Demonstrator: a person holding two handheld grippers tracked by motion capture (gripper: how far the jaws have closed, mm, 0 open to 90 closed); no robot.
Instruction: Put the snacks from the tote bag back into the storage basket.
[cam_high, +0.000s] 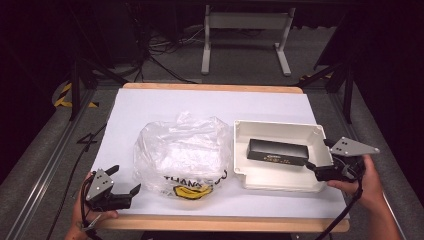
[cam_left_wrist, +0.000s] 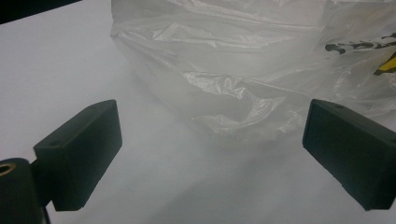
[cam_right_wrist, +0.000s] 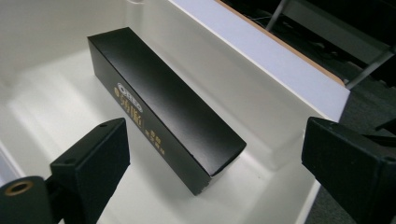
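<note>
Box (cam_right_wrist: 163, 105): stiff, light card in a tray (cam_high: 280, 177), just ahead of the open right tool (cam_high: 320, 156); grip across its long sides. Left tool (cam_high: 125, 181) open, empty, a bag (cam_left_wrist: 243, 70) ahead.

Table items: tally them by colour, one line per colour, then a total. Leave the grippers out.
Black: 1, the box lying in the tray.
White: 1, the tray.
Clear: 1, the bag with black and yellow print.
Total: 3
</note>
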